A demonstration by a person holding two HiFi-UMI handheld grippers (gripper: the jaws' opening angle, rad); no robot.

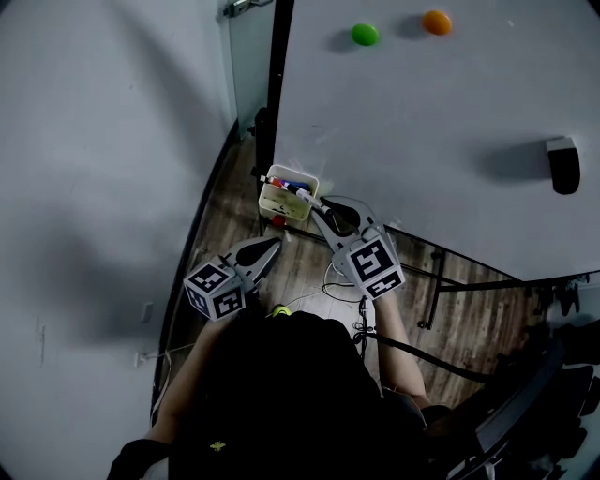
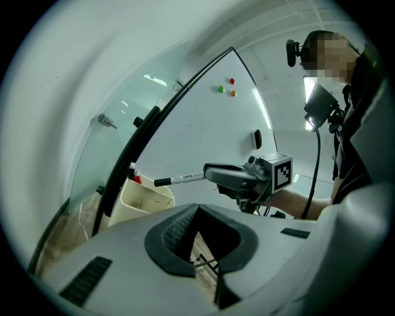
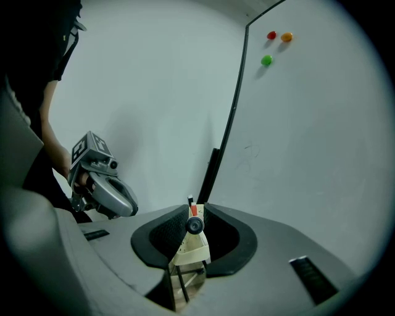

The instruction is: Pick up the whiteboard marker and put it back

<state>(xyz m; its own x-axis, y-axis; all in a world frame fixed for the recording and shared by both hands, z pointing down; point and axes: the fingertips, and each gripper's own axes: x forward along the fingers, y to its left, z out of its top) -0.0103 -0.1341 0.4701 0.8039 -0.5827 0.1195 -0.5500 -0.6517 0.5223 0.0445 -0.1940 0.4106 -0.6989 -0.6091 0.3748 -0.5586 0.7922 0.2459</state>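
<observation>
A whiteboard marker (image 1: 300, 192), white with a black cap, is clamped in my right gripper (image 1: 323, 208) and sticks out over the cream bin (image 1: 281, 210) at the foot of the whiteboard. In the right gripper view the marker (image 3: 195, 225) shows end-on between the pads, with the bin (image 3: 194, 250) right behind it. The left gripper view shows the marker (image 2: 179, 179) level, its capped end above the bin (image 2: 145, 200). Other markers stand in the bin. My left gripper (image 1: 272, 246) hangs below and left of the bin, tips together, holding nothing.
The whiteboard (image 1: 441, 112) carries a green magnet (image 1: 365, 35), an orange magnet (image 1: 437, 22) and a black eraser (image 1: 562, 164). Its black frame post (image 1: 277, 94) runs beside the bin. A grey wall (image 1: 94, 187) stands at the left, and stand legs (image 1: 441, 281) cross the wooden floor.
</observation>
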